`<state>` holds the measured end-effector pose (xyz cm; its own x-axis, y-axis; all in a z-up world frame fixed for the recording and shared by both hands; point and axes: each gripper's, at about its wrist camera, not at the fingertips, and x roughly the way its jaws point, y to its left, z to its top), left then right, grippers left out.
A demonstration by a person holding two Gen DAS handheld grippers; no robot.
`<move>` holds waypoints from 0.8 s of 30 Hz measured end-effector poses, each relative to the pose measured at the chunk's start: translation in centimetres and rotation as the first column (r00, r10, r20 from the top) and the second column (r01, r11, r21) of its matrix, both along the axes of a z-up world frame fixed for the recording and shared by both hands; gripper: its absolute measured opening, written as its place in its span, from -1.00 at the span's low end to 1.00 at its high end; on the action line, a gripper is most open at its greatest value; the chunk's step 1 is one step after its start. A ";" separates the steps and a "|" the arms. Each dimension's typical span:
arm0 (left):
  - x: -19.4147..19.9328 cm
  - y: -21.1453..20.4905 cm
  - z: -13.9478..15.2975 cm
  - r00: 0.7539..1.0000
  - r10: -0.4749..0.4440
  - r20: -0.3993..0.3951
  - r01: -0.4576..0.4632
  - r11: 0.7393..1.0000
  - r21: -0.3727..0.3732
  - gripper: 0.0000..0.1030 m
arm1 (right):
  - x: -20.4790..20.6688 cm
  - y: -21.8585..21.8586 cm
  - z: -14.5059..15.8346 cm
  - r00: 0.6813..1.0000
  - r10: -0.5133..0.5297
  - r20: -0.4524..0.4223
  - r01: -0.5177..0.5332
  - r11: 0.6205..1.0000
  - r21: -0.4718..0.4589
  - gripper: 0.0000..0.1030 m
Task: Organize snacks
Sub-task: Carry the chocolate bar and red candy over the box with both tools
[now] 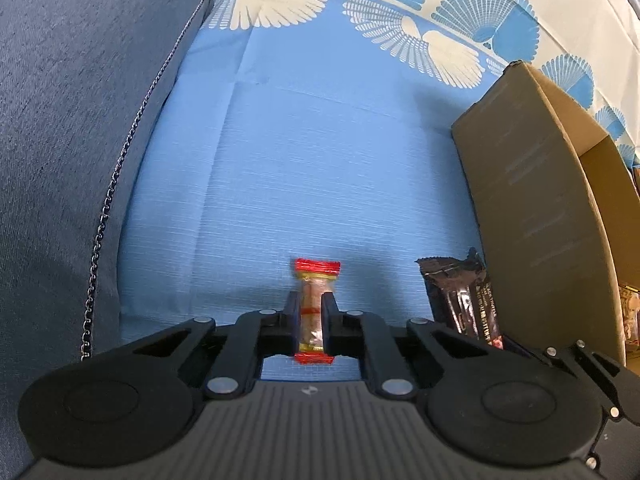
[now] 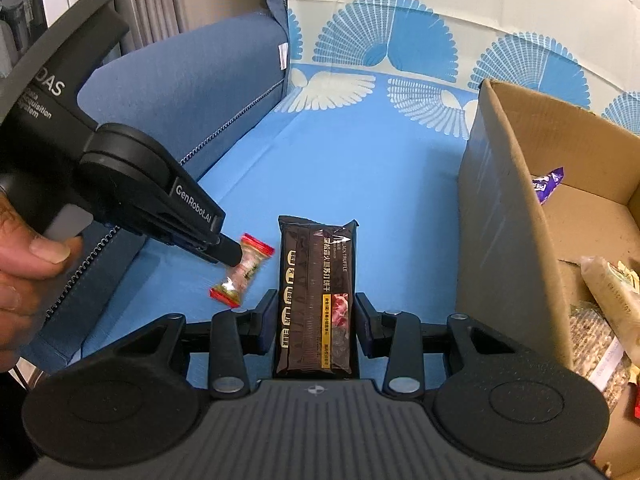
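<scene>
My left gripper (image 1: 311, 305) is shut on a small red-ended candy (image 1: 314, 304) and holds it just above the blue cloth; it also shows in the right wrist view (image 2: 243, 274), held by the left gripper (image 2: 236, 258). A dark brown cracker pack (image 2: 316, 300) lies between the fingers of my right gripper (image 2: 316, 316), which stand open a little wider than the pack. The pack also shows in the left wrist view (image 1: 462, 296). A cardboard box (image 2: 500, 208) stands to the right with several snacks inside.
A blue sofa cushion (image 1: 80, 120) rises on the left. The blue cloth with fan print (image 1: 300, 160) covers the seat. A purple wrapper (image 2: 548, 184) and beige snack bars (image 2: 612, 300) lie in the box.
</scene>
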<state>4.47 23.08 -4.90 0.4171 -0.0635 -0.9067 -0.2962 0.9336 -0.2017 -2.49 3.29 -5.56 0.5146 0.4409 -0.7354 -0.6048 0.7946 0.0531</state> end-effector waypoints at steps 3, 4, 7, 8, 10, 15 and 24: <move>-0.2 0.1 0.0 1.000 0.001 -0.003 -0.001 1.000 0.000 -0.79 | 0.0 -0.1 0.0 1.000 -0.002 0.006 0.002 1.000 0.001 -0.21; 0.0 0.0 -0.1 1.000 0.000 -0.007 0.000 1.000 -0.004 -0.79 | 0.1 -0.2 0.1 1.000 -0.003 0.006 0.003 1.000 0.002 -0.21; 0.4 -0.4 -0.6 0.999 -0.024 -0.025 0.023 1.000 -0.011 -0.62 | 0.0 -0.4 0.1 1.000 -0.002 0.004 0.002 1.000 0.003 -0.21; 0.5 -0.7 -0.8 0.999 -0.035 -0.030 0.035 0.999 -0.003 -0.43 | -0.1 -0.3 0.1 1.000 -0.003 0.003 0.003 1.000 0.003 -0.21; 0.8 -1.5 -1.3 0.996 -0.068 -0.051 0.070 0.997 0.026 -0.26 | -0.1 -0.2 0.0 1.000 -0.003 -0.001 0.003 1.000 -0.001 -0.21; 1.3 -4.1 -2.2 0.984 -0.159 -0.082 0.170 0.975 0.146 -0.36 | 0.2 0.2 -0.2 1.000 -0.001 -0.006 0.001 1.000 -0.010 -0.20; 1.0 -2.7 0.0 0.996 -0.085 0.027 0.081 0.987 0.138 -0.61 | 0.0 0.0 0.6 0.999 -0.013 0.052 0.013 1.000 0.009 -0.20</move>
